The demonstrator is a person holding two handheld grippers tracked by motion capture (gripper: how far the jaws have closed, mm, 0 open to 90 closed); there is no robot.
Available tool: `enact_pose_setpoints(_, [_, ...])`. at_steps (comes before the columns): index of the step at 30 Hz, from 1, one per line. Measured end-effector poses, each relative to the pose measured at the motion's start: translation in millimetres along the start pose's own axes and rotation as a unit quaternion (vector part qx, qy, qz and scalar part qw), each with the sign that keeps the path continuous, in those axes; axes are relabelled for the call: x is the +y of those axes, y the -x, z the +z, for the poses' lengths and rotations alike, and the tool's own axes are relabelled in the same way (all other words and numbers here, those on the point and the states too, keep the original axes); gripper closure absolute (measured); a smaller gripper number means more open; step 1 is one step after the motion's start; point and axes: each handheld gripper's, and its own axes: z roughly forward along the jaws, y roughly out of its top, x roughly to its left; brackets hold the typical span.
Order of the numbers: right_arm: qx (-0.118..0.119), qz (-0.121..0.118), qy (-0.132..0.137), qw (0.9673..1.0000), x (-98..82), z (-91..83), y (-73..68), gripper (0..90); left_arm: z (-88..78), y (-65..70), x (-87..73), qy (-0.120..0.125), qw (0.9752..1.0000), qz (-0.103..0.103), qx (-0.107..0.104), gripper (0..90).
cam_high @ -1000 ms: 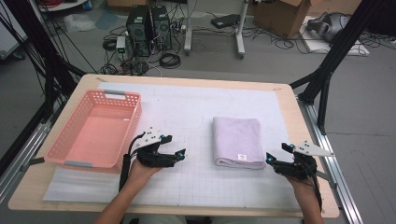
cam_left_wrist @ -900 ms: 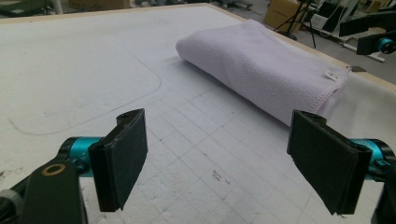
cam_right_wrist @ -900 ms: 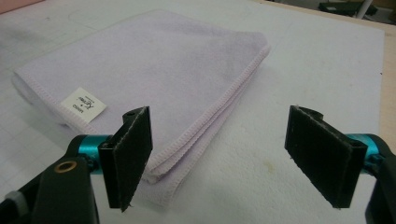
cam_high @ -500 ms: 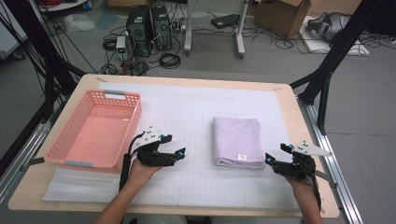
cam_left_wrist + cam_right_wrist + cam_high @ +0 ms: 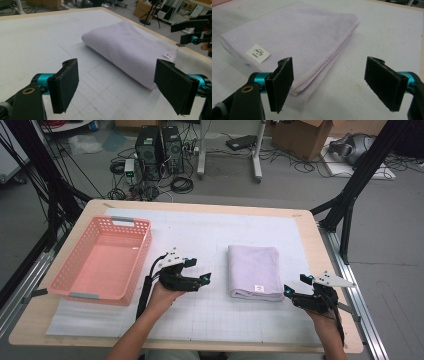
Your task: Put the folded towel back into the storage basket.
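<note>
Folded lilac towel [image 5: 254, 272]: flat between your grippers.
Left gripper [image 5: 204, 280]: jaws spread, beside its fold.
Right gripper [image 5: 288, 291]: jaws spread, at its corner.

The only writing in view is on a small white label [image 5: 257, 53] sewn near one corner of the folded lilac towel [image 5: 294, 37], and its dark print is too small and blurred to read in the right gripper view or any other.
</note>
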Motion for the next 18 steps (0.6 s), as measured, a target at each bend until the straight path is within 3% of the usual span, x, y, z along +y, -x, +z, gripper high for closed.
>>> enact_pose_setpoints(4, [0.002,-0.001,0.000,1.0000,-0.1,0.9,0.1,22.3,17.0,3.8,11.7,0.000,1.0000,-0.006,-0.006,17.6])
enact_pose_setpoints(7, [0.004,-0.003,-0.002,1.0000,0.1,1.4,-1.0,22.3,31.6,5.2,16.1,-0.018,0.9998,-0.008,-0.005,17.6])
enact_pose_setpoints(15, [0.007,-0.002,-0.003,1.0000,0.4,2.1,-1.6,22.2,67.4,7.0,17.7,-0.055,0.9977,-0.038,-0.014,19.1])
enact_pose_setpoints(18, [0.008,-0.001,-0.004,1.0000,0.5,2.8,-2.3,22.2,79.4,6.2,18.2,-0.061,0.9972,-0.043,-0.004,19.1])
